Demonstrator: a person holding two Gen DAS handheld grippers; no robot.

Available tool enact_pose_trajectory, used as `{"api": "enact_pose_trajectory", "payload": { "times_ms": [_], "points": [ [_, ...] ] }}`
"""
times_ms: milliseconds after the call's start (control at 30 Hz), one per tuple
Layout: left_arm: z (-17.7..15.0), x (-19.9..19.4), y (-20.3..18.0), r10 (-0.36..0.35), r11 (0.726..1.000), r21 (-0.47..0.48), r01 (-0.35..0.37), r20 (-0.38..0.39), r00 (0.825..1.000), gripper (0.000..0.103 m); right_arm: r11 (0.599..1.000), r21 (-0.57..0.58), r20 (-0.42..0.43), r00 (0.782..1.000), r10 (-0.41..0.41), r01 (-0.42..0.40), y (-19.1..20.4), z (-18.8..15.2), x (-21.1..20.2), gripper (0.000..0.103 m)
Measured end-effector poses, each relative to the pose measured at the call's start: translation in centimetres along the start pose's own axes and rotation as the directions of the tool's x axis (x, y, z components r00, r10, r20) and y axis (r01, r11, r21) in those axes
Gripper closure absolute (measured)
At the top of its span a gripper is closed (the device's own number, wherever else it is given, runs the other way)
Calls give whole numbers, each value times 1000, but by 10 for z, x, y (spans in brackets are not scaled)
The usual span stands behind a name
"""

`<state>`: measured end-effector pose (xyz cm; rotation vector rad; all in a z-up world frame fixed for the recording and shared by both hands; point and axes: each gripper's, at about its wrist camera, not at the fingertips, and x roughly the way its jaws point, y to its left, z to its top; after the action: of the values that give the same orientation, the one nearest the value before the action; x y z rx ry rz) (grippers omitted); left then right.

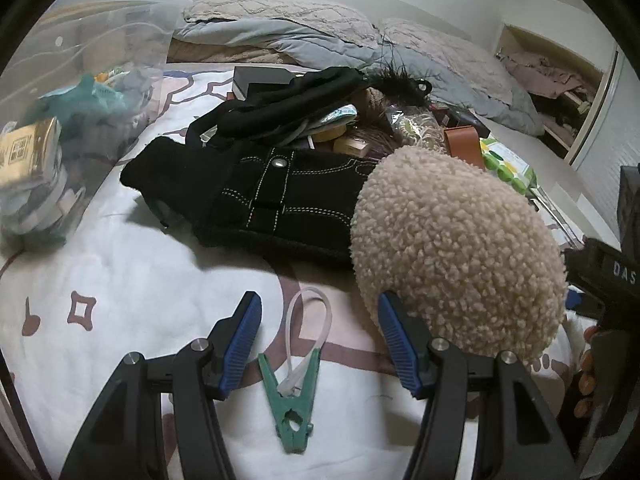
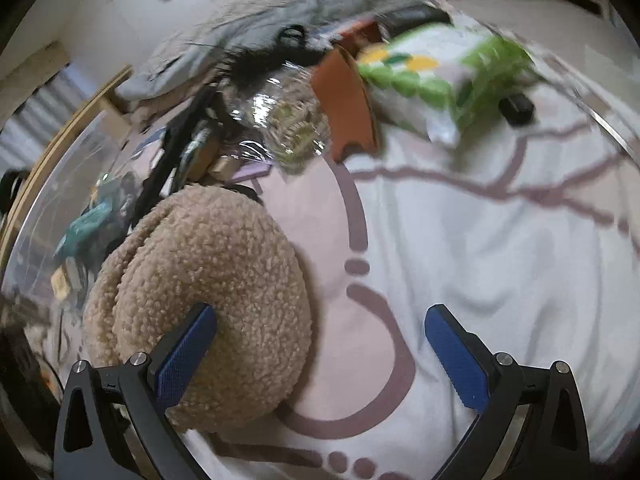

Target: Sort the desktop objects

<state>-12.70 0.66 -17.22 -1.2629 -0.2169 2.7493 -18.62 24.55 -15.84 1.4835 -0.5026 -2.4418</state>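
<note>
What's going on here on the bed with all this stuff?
A person is sorting a pile of odds and ends on a patterned bedsheet, with a two-finger gripper in each hand. The left gripper is open over a green clip with a white loop, not gripping it. The right gripper is also open and empty, beside a fluffy beige earmuff. A black garment and other clutter lie behind, and a clear bin already holds some items.
</note>
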Motion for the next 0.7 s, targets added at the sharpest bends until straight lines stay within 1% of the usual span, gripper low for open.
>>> {"api": "enact_pose_trajectory", "payload": {
  "times_ms": [67,167,267,333,400,500,567,700],
  "points": [
    [-1,0,2,-11,1000,-11,11,5,1000,43,1000,22,14,1000,-4,4,0,-3,1,0],
    [-2,-1,5,-23,999,-25,23,7,1000,43,1000,-5,53,999,1,0,2,-5,1,0],
    [-3,-3,7,-32,999,-30,32,13,999,43,999,-32,128,992,16,-12,1,-8,-1,0],
    [-3,-3,7,-34,999,-32,34,12,999,43,998,-56,135,990,36,-29,-1,-8,-2,0],
    [-3,-3,9,-41,998,-41,41,13,999,43,999,-31,151,988,42,-38,-7,-8,-9,0],
    [-3,-4,11,-49,997,-57,50,13,999,43,999,4,199,979,49,-50,-14,-12,-26,0],
    [-3,-5,12,-57,996,-65,58,16,998,43,999,-19,230,972,42,-38,-11,-19,-38,0],
    [-3,-9,14,-58,996,-69,59,25,998,43,993,-115,281,960,10,23,7,-41,-56,0]
  ]
}}
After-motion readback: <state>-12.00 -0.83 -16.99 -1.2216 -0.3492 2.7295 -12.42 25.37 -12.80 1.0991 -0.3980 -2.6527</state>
